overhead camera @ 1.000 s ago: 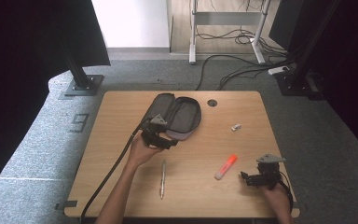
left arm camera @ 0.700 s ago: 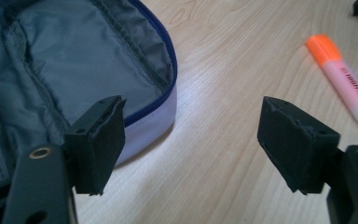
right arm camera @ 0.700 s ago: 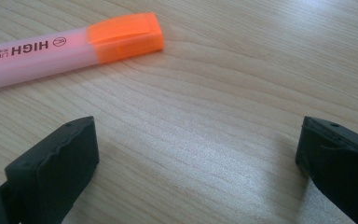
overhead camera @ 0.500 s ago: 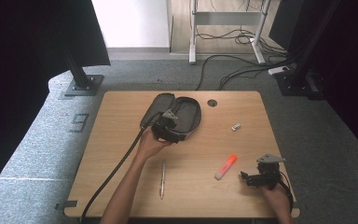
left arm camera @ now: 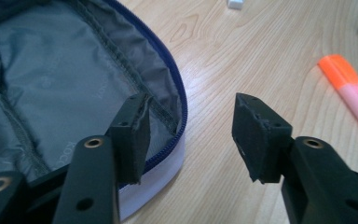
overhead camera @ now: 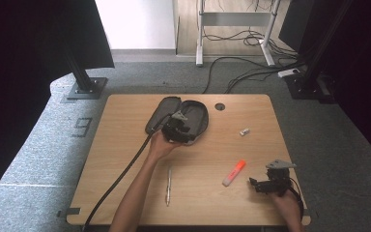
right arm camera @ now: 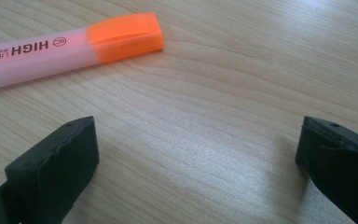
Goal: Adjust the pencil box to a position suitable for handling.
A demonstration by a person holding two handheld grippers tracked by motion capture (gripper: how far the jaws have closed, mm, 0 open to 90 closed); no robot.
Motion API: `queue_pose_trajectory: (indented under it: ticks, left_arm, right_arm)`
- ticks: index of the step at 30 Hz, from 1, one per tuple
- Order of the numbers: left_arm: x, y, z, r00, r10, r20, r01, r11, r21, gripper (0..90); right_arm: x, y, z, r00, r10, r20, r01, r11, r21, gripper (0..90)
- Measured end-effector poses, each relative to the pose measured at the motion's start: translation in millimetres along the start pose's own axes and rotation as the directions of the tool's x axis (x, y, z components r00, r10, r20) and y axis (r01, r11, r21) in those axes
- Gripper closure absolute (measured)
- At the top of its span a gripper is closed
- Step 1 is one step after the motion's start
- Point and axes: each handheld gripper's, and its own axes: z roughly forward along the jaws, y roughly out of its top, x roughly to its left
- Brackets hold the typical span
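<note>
An open dark pencil case (overhead camera: 193,113) with grey lining (left arm camera: 60,79) lies at the table's far middle. My left gripper (overhead camera: 185,131) is open at the case's near rim: in the left gripper view (left arm camera: 191,122) one jaw sits inside the zipped edge and the other stands over bare wood. Nothing is held. An orange-capped highlighter (overhead camera: 234,173) lies on the table right of centre, also seen in both gripper views (left arm camera: 354,98) (right arm camera: 65,49). My right gripper (overhead camera: 255,183) rests near the front right corner, open (right arm camera: 196,140), with the highlighter a short way beyond its jaws.
A pen (overhead camera: 168,186) lies near the front middle of the wooden table (overhead camera: 125,145). A small white eraser (overhead camera: 244,131) sits right of the case, and a cable hole (overhead camera: 219,106) is at the back. The left gripper's cable (overhead camera: 121,179) trails off the front edge.
My left gripper has moved right from the case's left side to its near right rim. The right gripper and the loose items have stayed put.
</note>
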Motion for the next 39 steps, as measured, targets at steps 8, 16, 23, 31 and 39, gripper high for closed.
queue_pose_trajectory:
  ticks: [8, 16, 23, 31, 39]
  left_arm:
    - [3.3, -5.1, 12.7, 0.9999, 0.012, -0.004, -0.012, 0.9993, 0.036, 55.4]
    - [0.4, -8.5, 16.4, 0.9992, 0.039, -0.006, -0.038, 0.9964, 0.076, 79.8]
    - [-2.8, -9.6, 15.6, 0.9990, 0.040, 0.021, -0.041, 0.9961, 0.078, 87.9]
    - [-13.8, -12.2, 16.4, 0.9969, 0.052, 0.059, -0.056, 0.9955, 0.077, 88.1]
    - [-30.4, -18.1, 14.5, 0.9936, 0.067, 0.091, -0.074, 0.9945, 0.074, 88.1]
  right_arm:
    - [0.0, 0.0, 0.0, 1.0000, 0.000, 0.000, 0.000, 1.000, 0.000, 0.0]
    - [-0.1, 0.0, 0.1, 1.0000, -0.002, 0.000, 0.002, 1.000, -0.001, 0.0]
    - [-0.1, -0.1, 0.0, 1.0000, -0.001, 0.000, 0.001, 1.000, 0.001, 0.0]
    - [0.0, 0.0, 0.0, 1.0000, 0.000, 0.000, 0.000, 1.000, 0.000, 0.0]
    - [0.0, 0.0, 0.0, 1.0000, 0.000, 0.000, 0.000, 1.000, 0.000, 0.0]
